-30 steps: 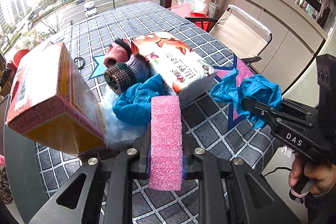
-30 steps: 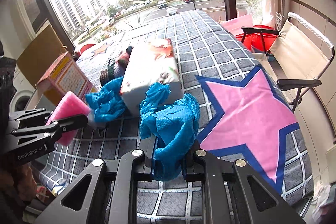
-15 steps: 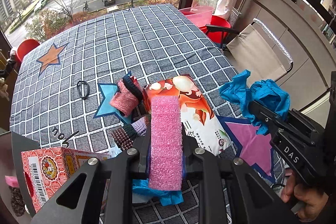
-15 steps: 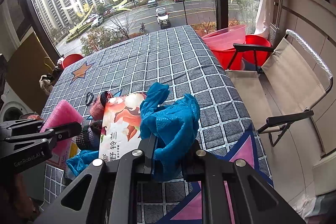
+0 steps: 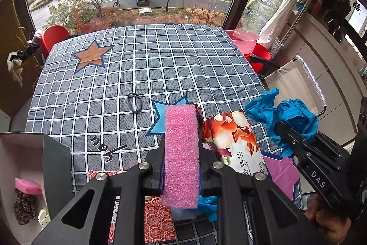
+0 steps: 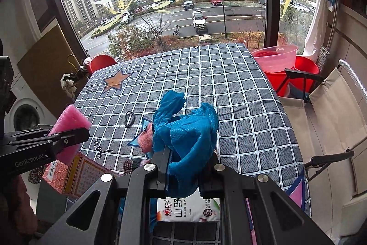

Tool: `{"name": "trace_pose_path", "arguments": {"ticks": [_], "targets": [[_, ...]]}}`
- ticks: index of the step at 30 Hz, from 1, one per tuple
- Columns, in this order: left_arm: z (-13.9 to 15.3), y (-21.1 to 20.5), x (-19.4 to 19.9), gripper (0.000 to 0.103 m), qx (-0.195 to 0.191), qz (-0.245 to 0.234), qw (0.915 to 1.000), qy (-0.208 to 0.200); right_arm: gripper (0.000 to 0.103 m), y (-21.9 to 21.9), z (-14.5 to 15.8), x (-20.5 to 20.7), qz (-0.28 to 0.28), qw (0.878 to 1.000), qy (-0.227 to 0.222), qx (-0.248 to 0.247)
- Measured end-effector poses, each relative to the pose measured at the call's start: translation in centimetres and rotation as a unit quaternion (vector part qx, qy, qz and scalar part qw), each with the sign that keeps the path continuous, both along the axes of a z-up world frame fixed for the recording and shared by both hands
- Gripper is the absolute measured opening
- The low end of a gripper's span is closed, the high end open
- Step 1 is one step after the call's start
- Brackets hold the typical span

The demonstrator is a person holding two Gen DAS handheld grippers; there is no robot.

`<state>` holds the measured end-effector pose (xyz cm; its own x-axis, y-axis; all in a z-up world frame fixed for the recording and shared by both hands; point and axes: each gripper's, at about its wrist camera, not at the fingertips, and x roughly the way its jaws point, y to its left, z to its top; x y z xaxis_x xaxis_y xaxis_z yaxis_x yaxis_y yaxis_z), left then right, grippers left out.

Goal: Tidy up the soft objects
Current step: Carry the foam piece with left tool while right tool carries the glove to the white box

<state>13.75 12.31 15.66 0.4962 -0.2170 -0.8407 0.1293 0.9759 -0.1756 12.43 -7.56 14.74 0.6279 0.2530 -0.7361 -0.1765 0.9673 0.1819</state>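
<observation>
Above the checked surface [image 5: 160, 66], the left gripper [image 5: 181, 167] was closed on a pink sponge [image 5: 181, 153], a coarse, pitted foam block standing upright between the jaws with its top end free. The right gripper [image 6: 188, 167] was clamped on a blue glove [image 6: 185, 130], a crumpled, dimpled bundle spilling above the jaws. Both were held clear of the surface.

Counts: two pink sponges, one gripped and one lying in the open box [image 5: 20, 176] at lower left; one blue glove gripped, with more blue material [image 5: 206, 203] showing beneath the left gripper; one tissue pack [image 5: 234, 141]; one red printed carton [image 5: 158, 217]; one black hair tie [image 5: 134, 102]; two red basins under a pink one [image 6: 275, 56].

Only the left wrist view showed the box interior, holding the second sponge [image 5: 27, 185] and a leopard-print item [image 5: 24, 208]. Only the right wrist view showed a washing machine [image 6: 25, 116] and a pink knitted roll [image 6: 145, 141] just behind the glove. Each view showed the opposite gripper from the side.
</observation>
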Motion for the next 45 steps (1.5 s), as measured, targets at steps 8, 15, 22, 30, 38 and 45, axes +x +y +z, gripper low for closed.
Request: {"name": "trace_pose_path", "arguments": {"ticks": [8, 15, 22, 30, 38, 45], "targets": [[0.2, 4.4, -1.5, 0.022, -0.006, 0.042, 0.9991, -0.001, 0.018, 4.6, 1.3, -1.0, 0.044, 0.999, -0.013, -0.006], [0.5, 8.1, -2.4, 0.022, -0.008, 0.084, 0.9964, -0.006, 0.018, 9.0, 2.0, -1.5, 0.085, 0.996, -0.021, -0.01], [0.0, 11.7, -2.7, 0.022, 0.0, 0.119, 0.9929, 0.004, 0.018, 13.7, 2.2, -0.6, 0.136, 0.99, -0.009, -0.025], [-1.1, 13.7, -4.9, 0.022, 0.003, 0.133, 0.9911, 0.01, 0.018, 17.3, 2.2, -2.8, 0.191, 0.981, -0.019, -0.041], [-2.3, 14.1, -9.0, 0.022, 0.008, 0.132, 0.9912, 0.006, 0.018, 18.7, 1.7, -6.6, 0.224, 0.973, -0.032, -0.034], [-2.2, 14.1, -12.1, 0.021, 0.01, 0.129, 0.9915, -0.006, 0.018, 19.9, 1.4, -9.3, 0.245, 0.969, -0.035, -0.024]]}}
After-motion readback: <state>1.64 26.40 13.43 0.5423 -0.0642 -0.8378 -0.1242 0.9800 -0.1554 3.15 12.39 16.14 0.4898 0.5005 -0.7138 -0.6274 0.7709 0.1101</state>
